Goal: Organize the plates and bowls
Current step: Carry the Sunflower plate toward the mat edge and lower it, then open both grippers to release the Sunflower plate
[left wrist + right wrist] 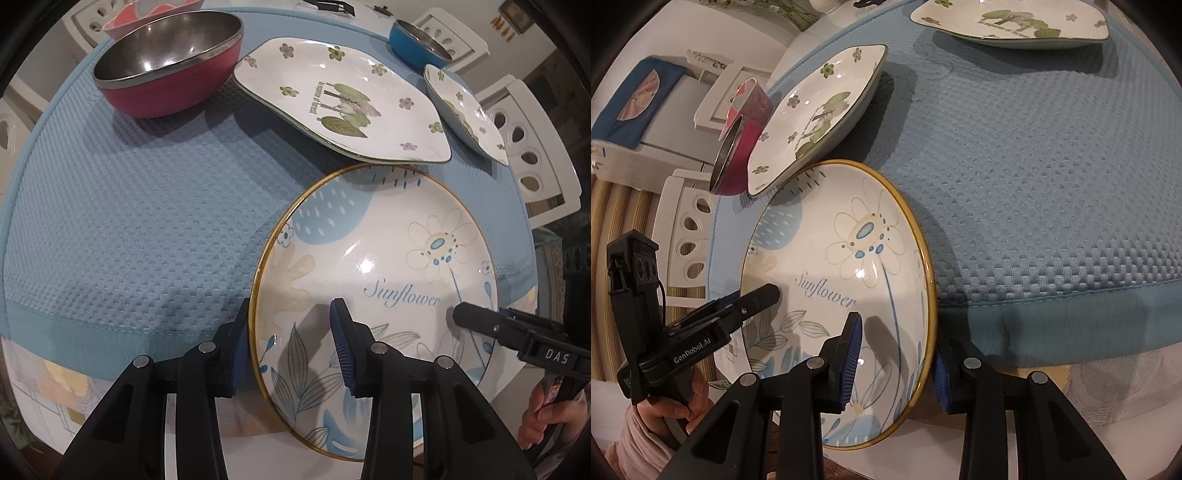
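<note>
"Sunflower" is printed on the round plate [373, 266], which overhangs the bench's [129, 221] near edge and is gripped at opposite rims by the left claw [291, 343] and right claw [894, 365].

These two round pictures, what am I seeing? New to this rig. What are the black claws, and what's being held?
Each picture comes from a camera on a hand-held gripper, looking along its fingers. A person carries one per hand. The left gripper and right gripper straddle opposite rims of the Sunflower plate, on a blue mat. Both appear to grip it. Beyond lie a pink bowl, two flowered plates and a blue bowl.
</note>
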Action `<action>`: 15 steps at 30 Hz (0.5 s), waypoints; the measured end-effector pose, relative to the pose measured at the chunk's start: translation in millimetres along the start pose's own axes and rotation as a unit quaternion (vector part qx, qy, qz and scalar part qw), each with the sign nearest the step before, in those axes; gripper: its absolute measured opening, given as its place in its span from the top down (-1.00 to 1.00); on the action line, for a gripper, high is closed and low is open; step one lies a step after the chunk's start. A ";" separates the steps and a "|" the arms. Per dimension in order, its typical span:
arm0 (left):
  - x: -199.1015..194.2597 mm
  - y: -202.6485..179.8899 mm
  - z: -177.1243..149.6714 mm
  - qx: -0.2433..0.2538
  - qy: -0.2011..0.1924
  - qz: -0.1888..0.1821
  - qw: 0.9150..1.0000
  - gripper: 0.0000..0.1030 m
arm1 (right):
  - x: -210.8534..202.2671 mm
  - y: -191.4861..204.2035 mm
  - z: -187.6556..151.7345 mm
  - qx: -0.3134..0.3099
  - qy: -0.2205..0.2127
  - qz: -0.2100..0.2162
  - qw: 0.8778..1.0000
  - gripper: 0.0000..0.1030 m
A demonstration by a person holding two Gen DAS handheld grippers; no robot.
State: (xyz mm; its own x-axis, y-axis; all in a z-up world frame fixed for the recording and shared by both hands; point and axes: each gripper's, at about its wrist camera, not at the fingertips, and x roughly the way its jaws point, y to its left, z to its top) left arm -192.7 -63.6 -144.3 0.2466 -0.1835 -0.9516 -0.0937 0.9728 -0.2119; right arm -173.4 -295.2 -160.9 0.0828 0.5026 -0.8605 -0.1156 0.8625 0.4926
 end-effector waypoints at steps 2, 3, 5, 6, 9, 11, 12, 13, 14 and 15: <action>0.4 -0.7 0.5 0.002 0.002 0.003 1.000 0.27 | -0.2 -0.5 0.2 0.003 0.002 0.000 1.000 0.35; 0.2 -0.4 0.6 0.002 0.003 0.003 1.000 0.27 | -0.6 -0.7 0.3 0.005 0.003 -0.001 1.000 0.35; 0.0 0.4 0.8 0.001 0.007 0.003 1.000 0.27 | -1.2 -0.8 0.8 0.007 0.005 -0.003 1.000 0.35; 0.1 0.1 1.2 0.001 0.009 0.005 1.000 0.27 | -1.1 -0.3 1.3 0.008 0.007 -0.006 1.000 0.35; -1.5 -1.0 1.2 0.004 0.013 0.012 1.000 0.27 | -1.1 1.0 2.7 0.010 0.013 -0.011 1.000 0.35; -2.9 -1.1 1.2 0.005 0.014 0.014 1.000 0.27 | -0.9 2.0 4.0 0.009 0.016 -0.014 1.000 0.35; -4.0 -0.8 1.3 0.004 0.014 0.014 1.000 0.27 | -1.2 2.4 4.4 0.008 0.017 -0.016 1.000 0.35; -5.7 -0.1 1.2 0.004 0.014 0.015 1.000 0.27 | -1.3 2.7 4.7 0.008 0.018 -0.017 1.000 0.35; -7.8 0.3 1.5 0.003 0.013 0.015 1.000 0.27 | -1.5 3.0 5.1 0.007 0.019 -0.019 1.000 0.35; -10.2 1.2 1.5 0.003 0.010 0.016 1.000 0.27 | -1.6 3.2 6.1 0.008 0.021 -0.020 1.000 0.35</action>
State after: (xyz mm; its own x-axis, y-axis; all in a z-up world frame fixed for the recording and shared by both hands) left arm -193.8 -60.4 -134.5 0.2242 -0.1548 -0.9622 -0.0956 0.9790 -0.1798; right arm -167.8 -292.8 -157.2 0.0463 0.4644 -0.8844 -0.0976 0.8832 0.4587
